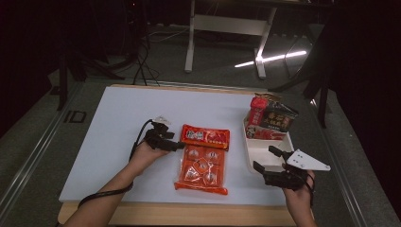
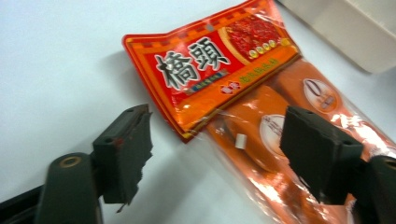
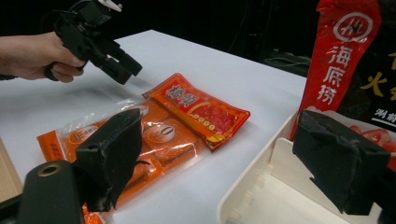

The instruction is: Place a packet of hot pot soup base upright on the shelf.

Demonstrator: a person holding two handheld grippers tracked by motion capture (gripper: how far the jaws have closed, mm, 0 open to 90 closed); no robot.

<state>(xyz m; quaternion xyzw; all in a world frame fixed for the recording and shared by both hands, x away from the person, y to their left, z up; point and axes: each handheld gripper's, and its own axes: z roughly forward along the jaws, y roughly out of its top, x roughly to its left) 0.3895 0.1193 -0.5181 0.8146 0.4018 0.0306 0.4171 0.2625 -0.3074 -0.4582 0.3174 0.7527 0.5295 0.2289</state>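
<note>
The orange packet [image 1: 202, 160] is lying flat on the white table [image 1: 118, 142], and nobody is holding it. The left claw [image 1: 176, 145] is hanging just beside the packet's top corner, pointing at the red label end. Its two black jaws are standing apart with nothing squeezed between them. In the left gripper view, the left claw [image 2: 217, 151] is looking down on the packet [image 2: 261, 107], with one jaw over bare table and the other over the shiny wrapper, so the corner is sitting in the gap. The right claw [image 1: 267, 158] is waiting over the near end of the white tray [image 1: 257, 151], and its jaws are standing wide apart too, holding nothing. The packet is lying well to the side of that claw, between the two hands. The far end of the tray is already holding other packets: a tall red pouch [image 1: 257, 112] and a dark packet [image 1: 279, 118] leaning behind it. So it looks like some packing is done, and the orange packet is still waiting to be grabbed and carried into the tray. The near part of the tray is looking free. The right claw itself may be getting in the way there. The flat, slippery wrapper may be hard to pinch.
</note>
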